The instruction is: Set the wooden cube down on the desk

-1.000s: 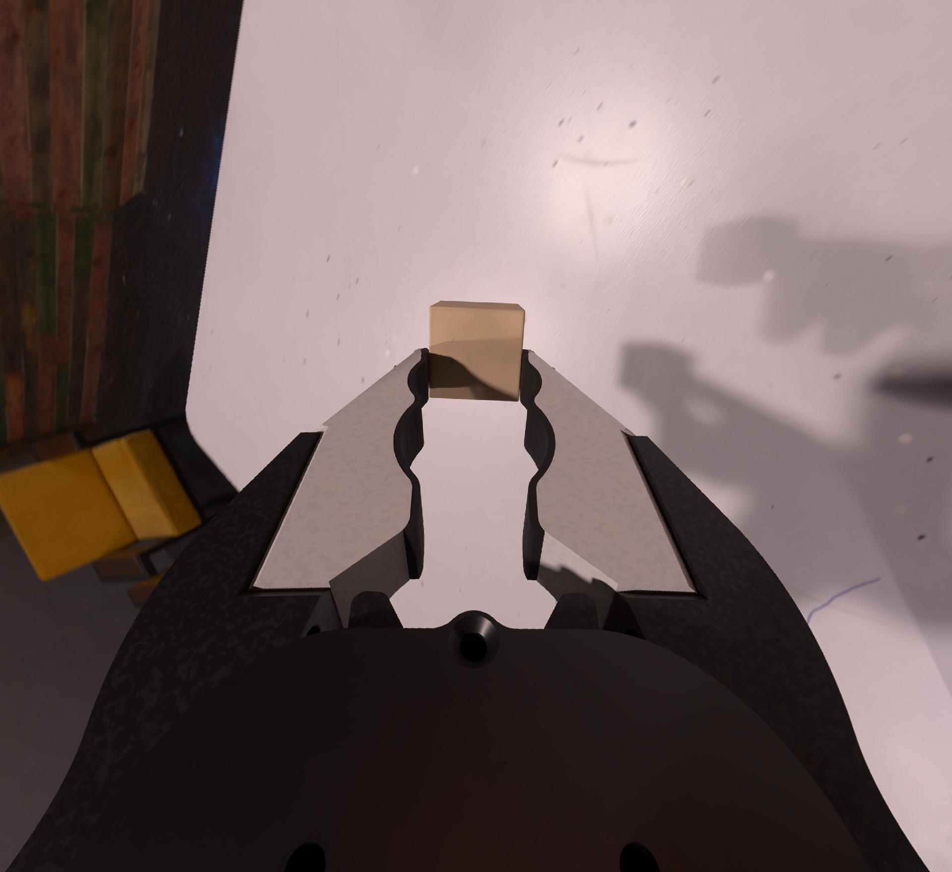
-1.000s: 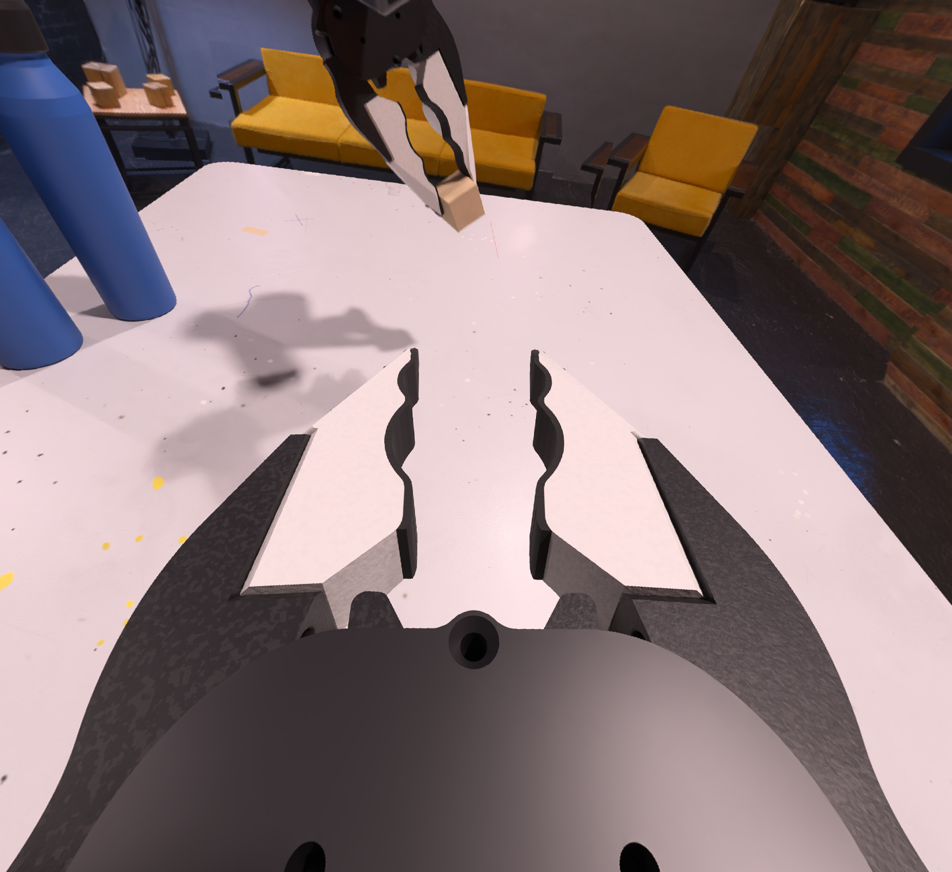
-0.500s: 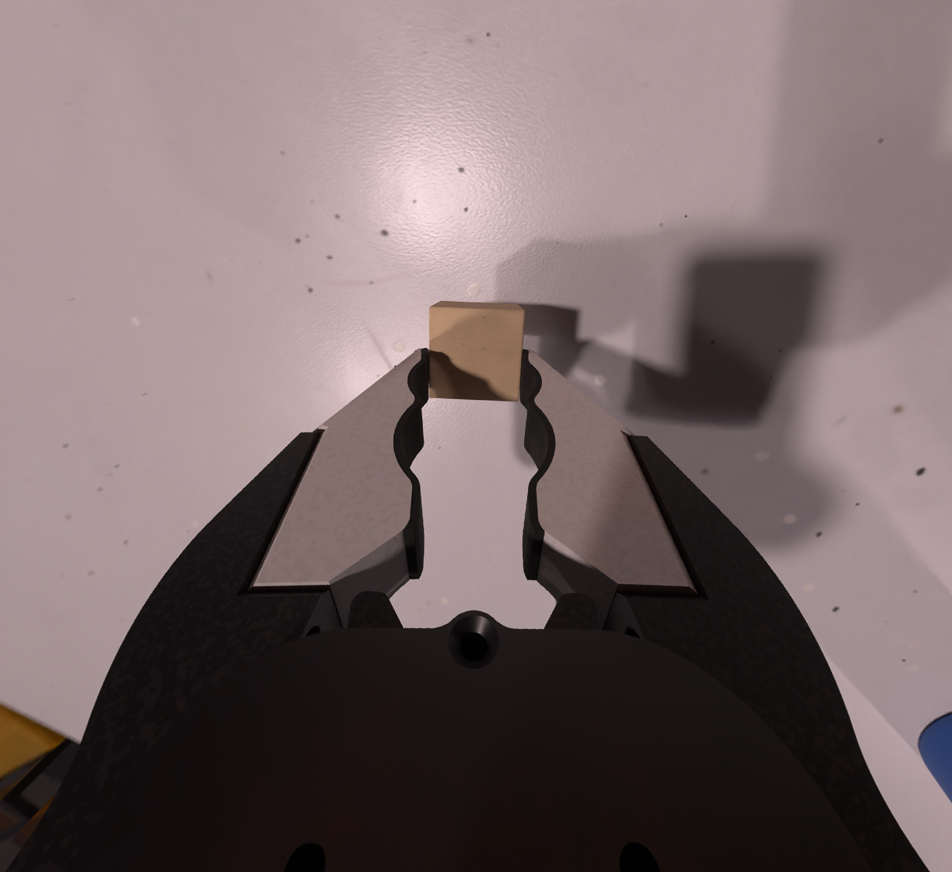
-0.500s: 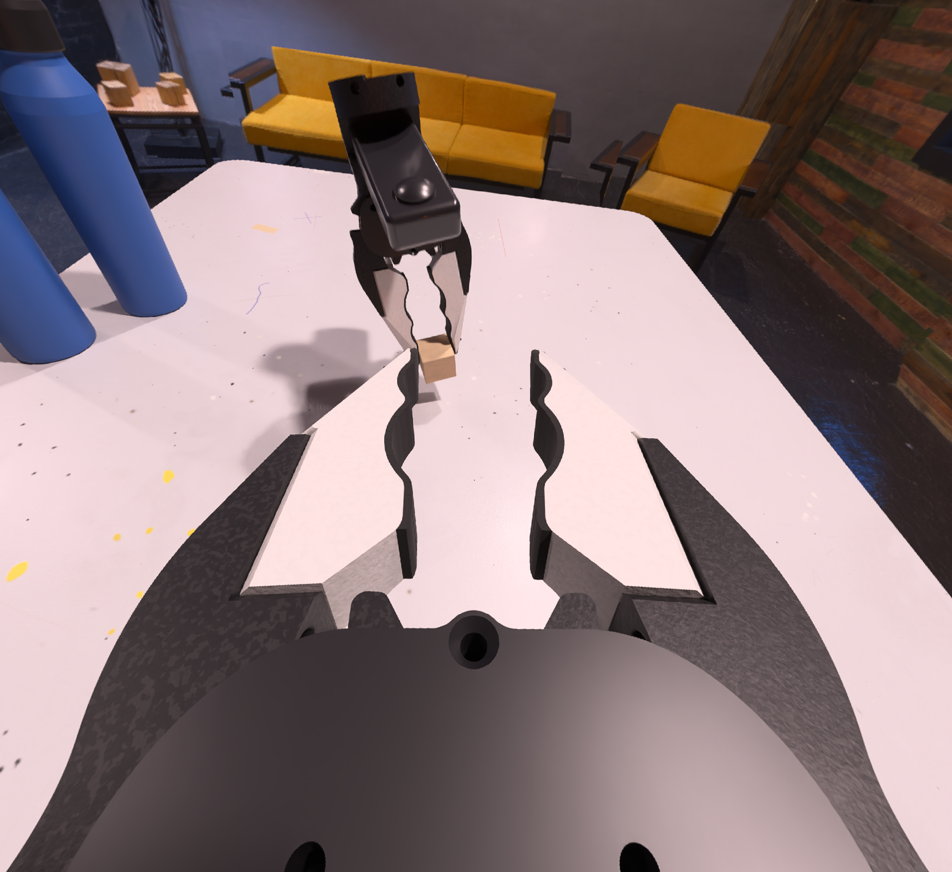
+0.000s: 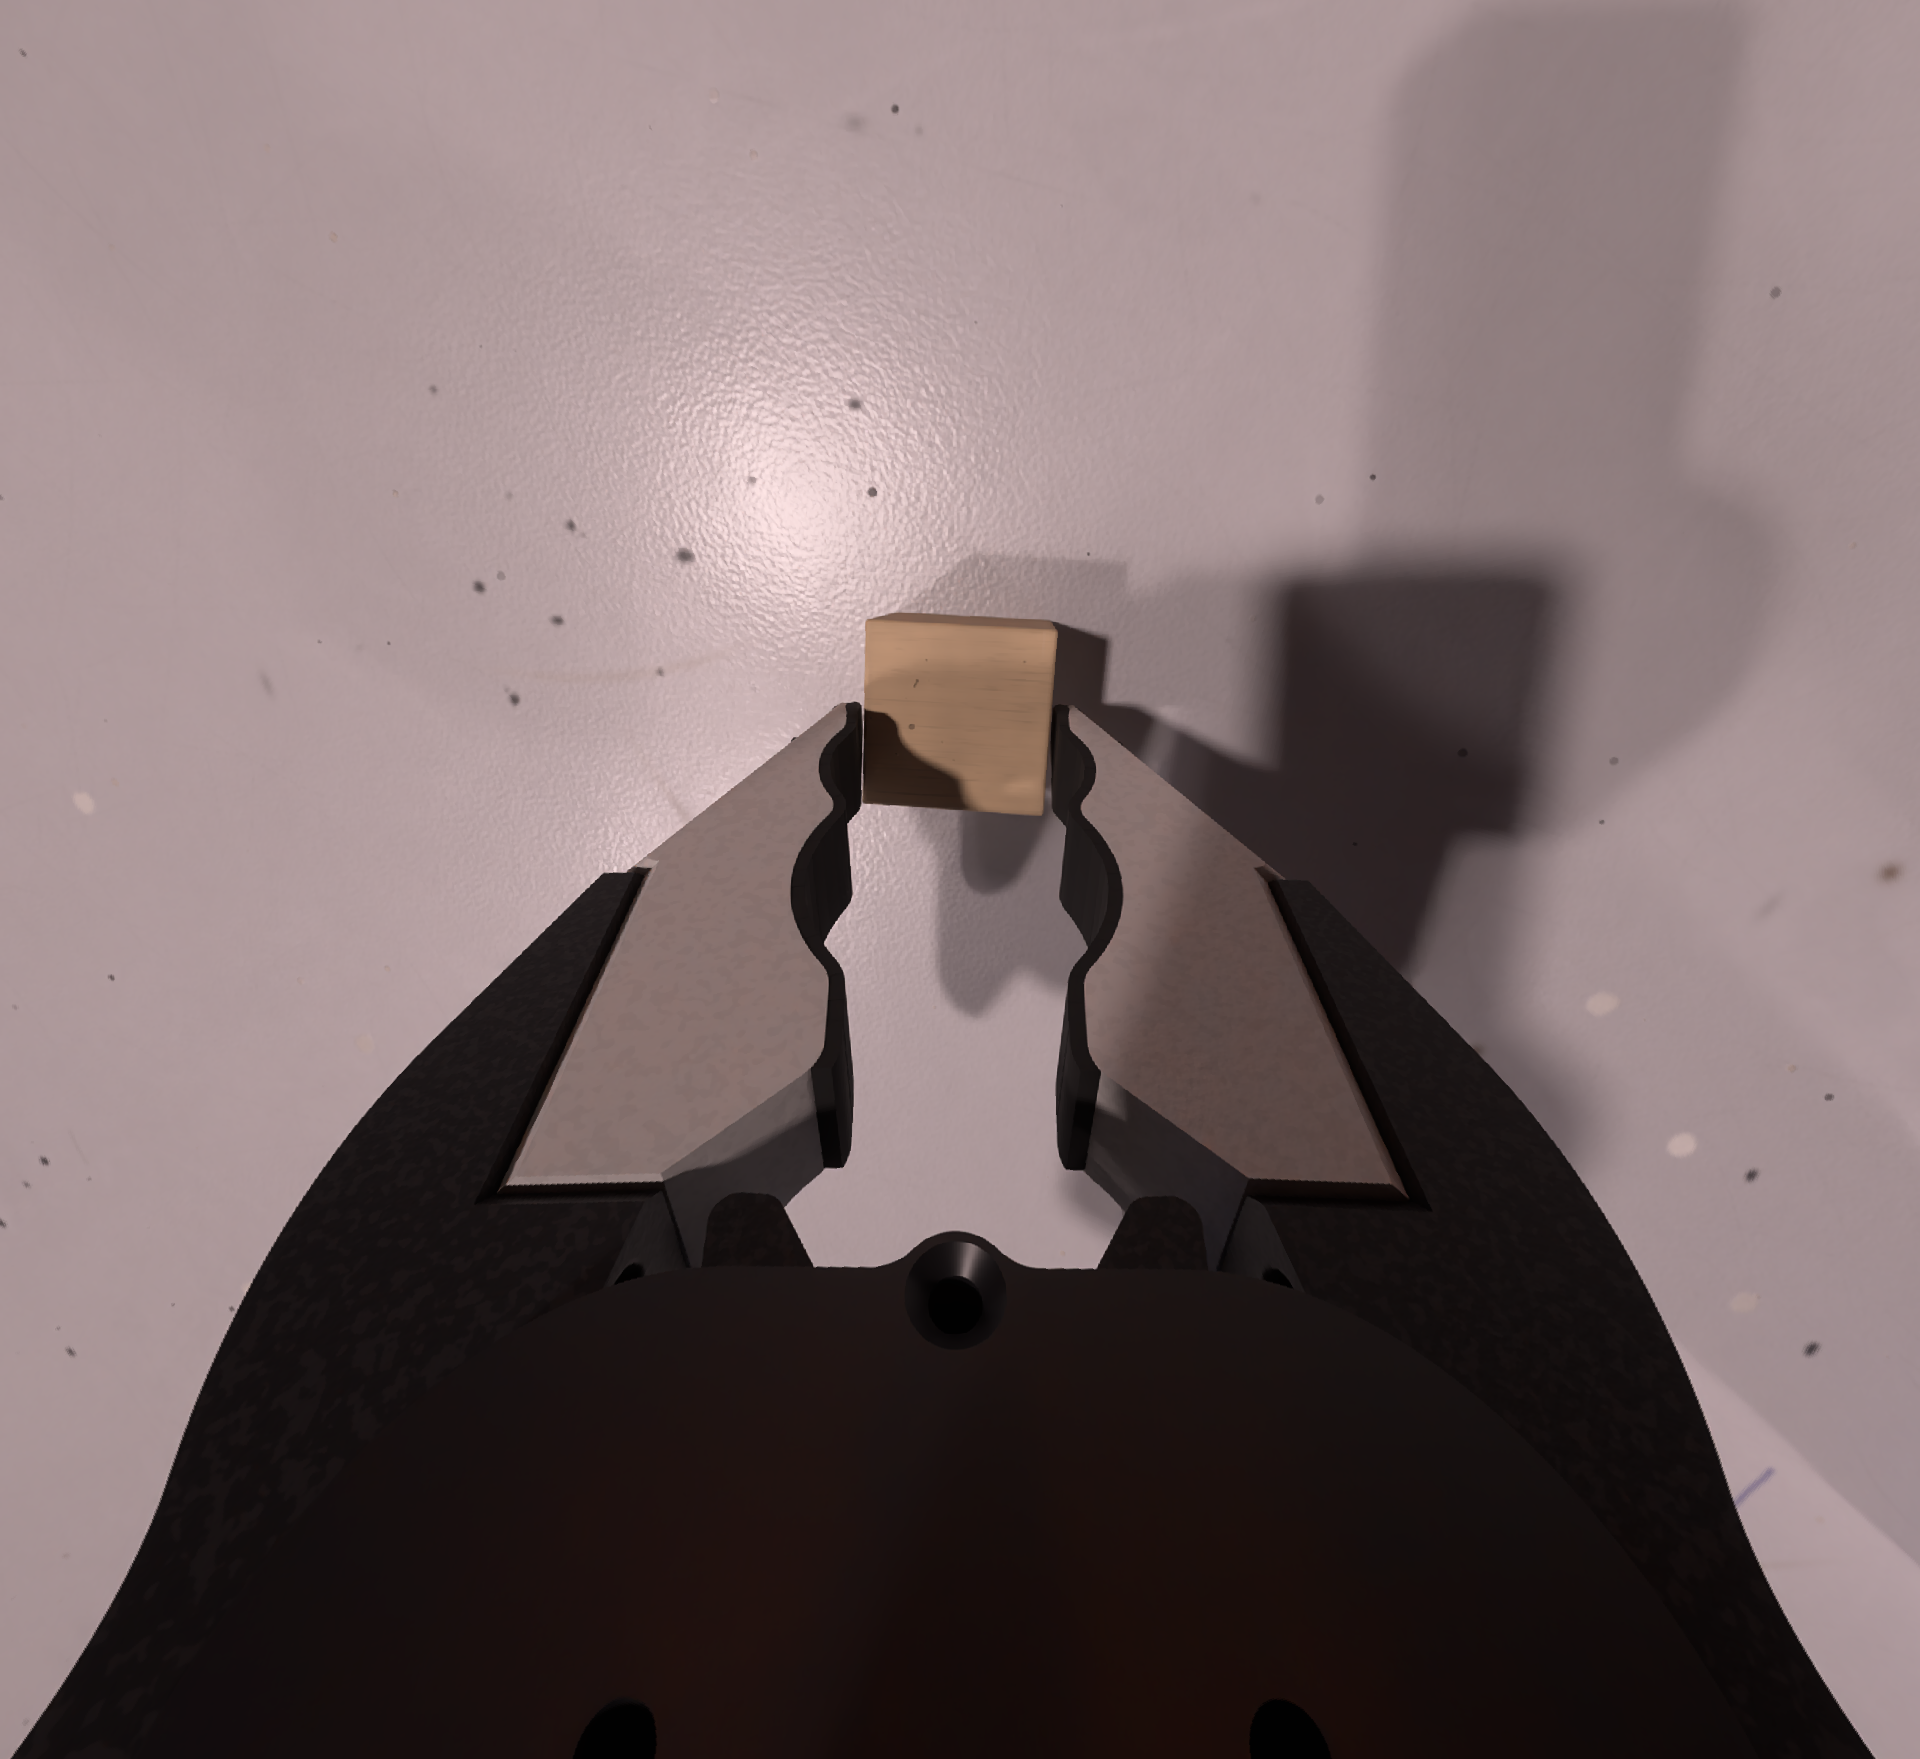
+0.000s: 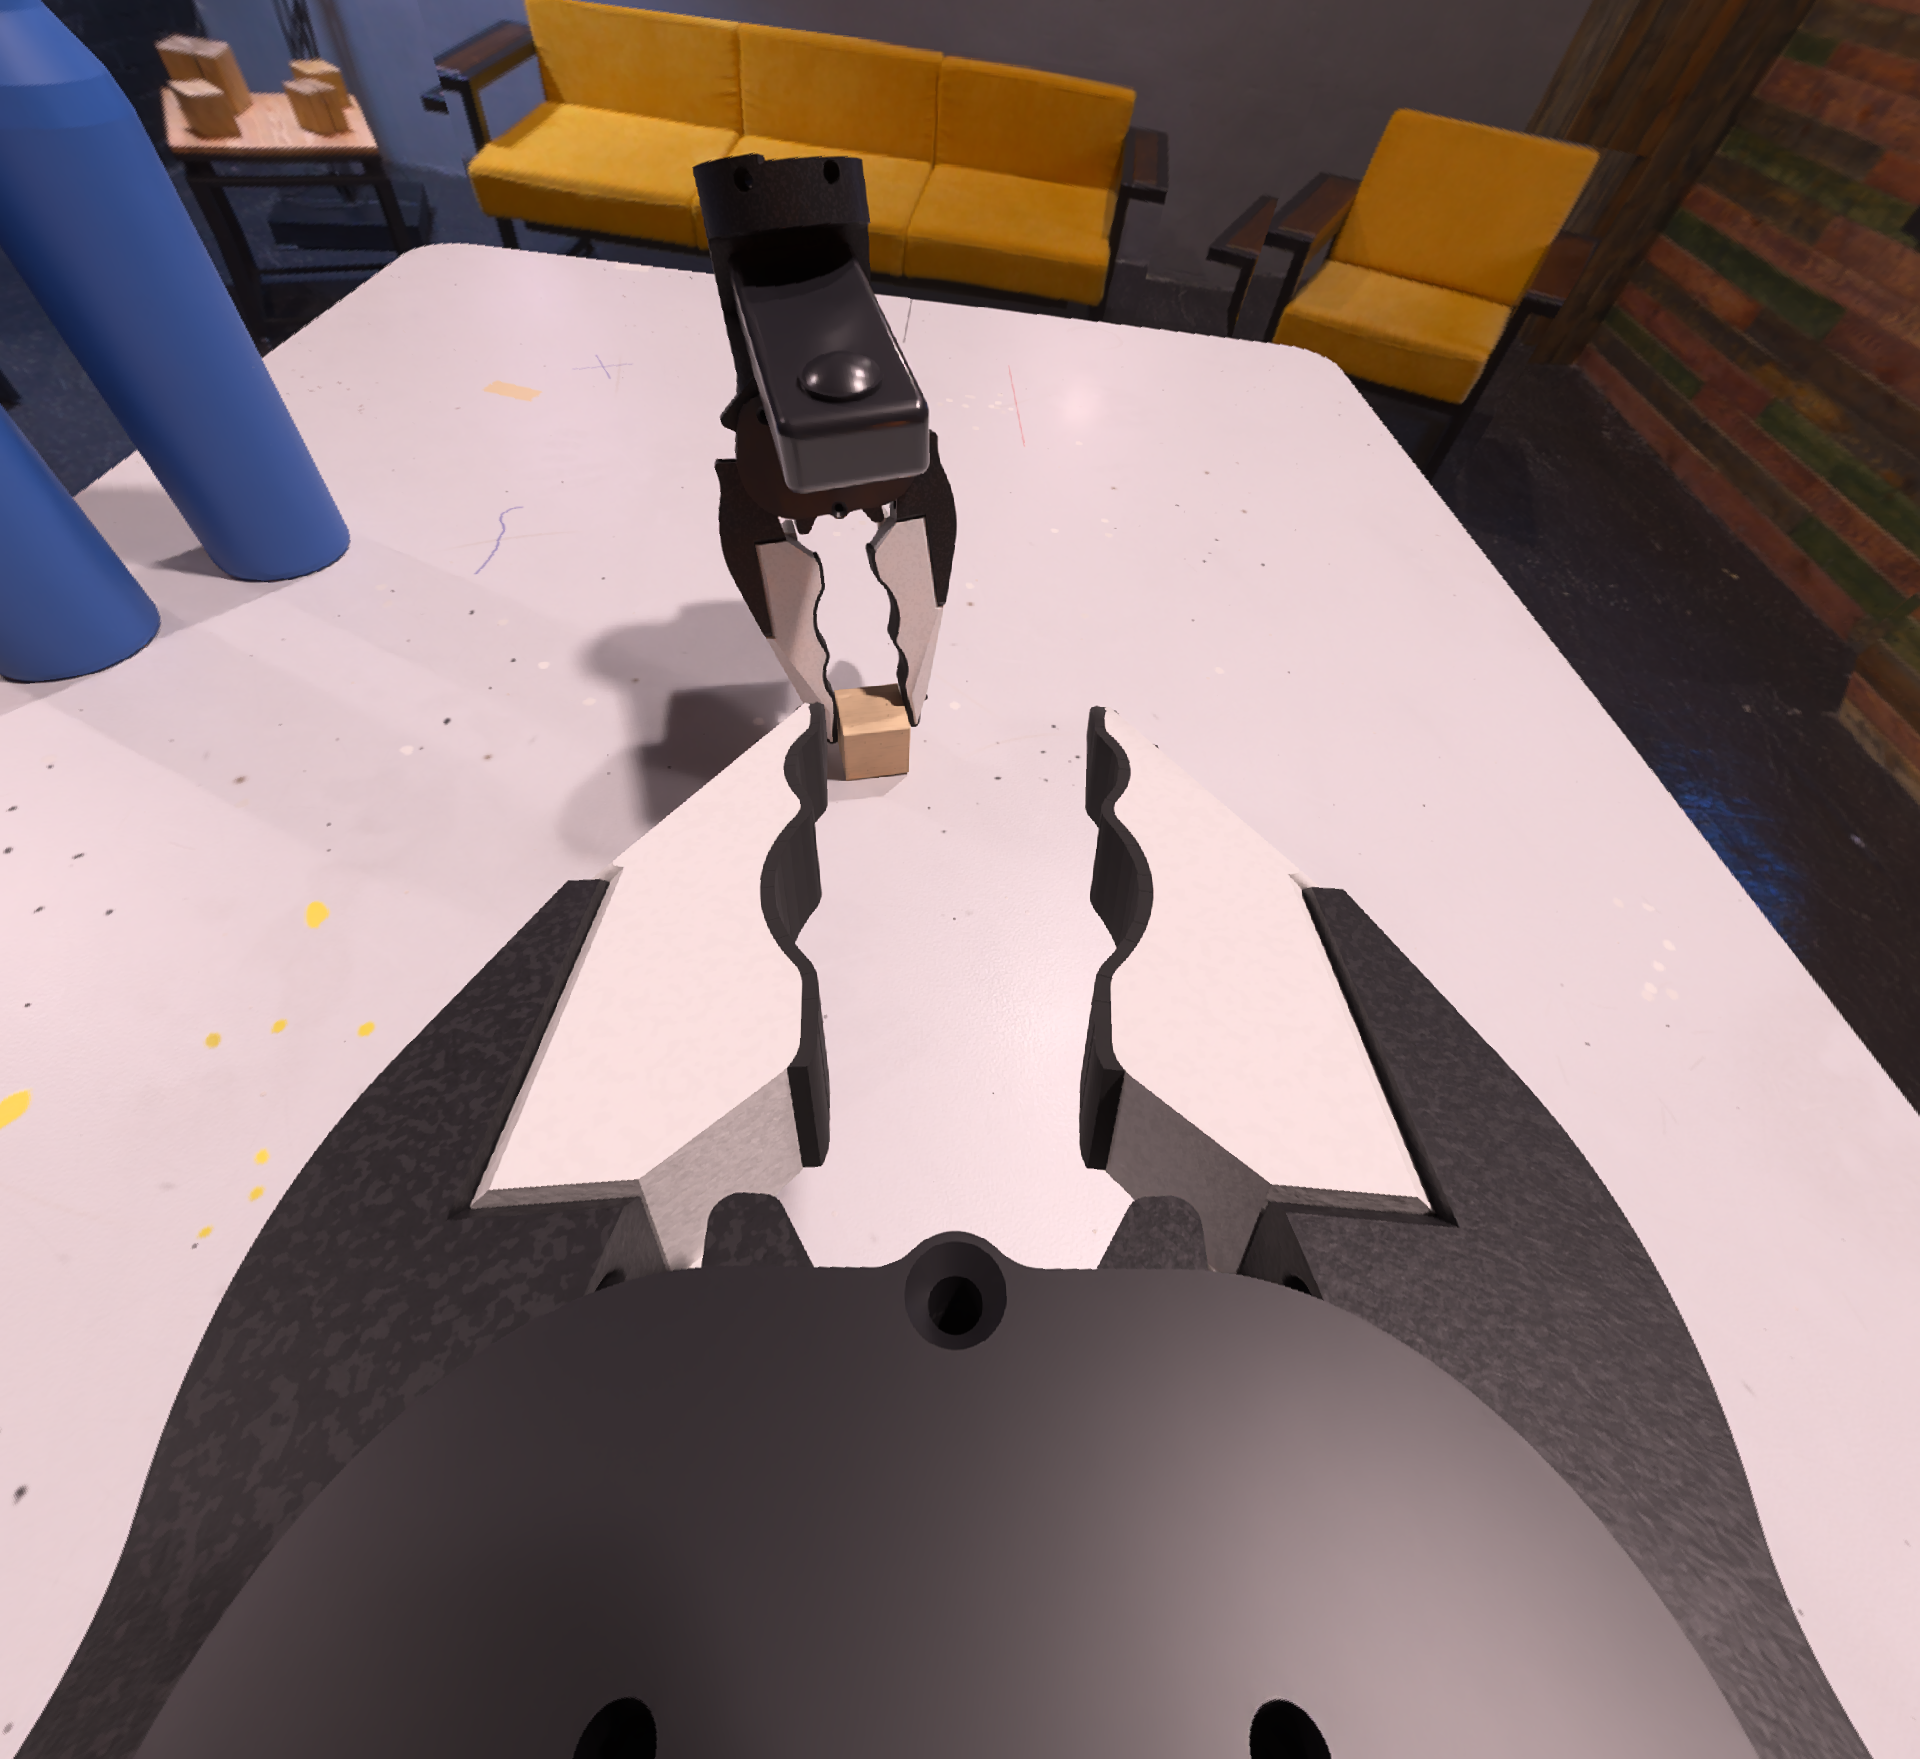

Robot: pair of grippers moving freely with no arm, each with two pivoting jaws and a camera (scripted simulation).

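So the left gripper is pinching the small light wooden cube at its fingertips, cube touching the white speckled desk. Right gripper hovers nearby, jaws spread, holding nothing.

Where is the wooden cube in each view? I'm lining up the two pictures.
Left wrist view: wooden cube just above centre, between the left tool's fingertips.
Right wrist view: wooden cube near centre, under the left tool farther off.
Shared landmark: the white desk under the cube.
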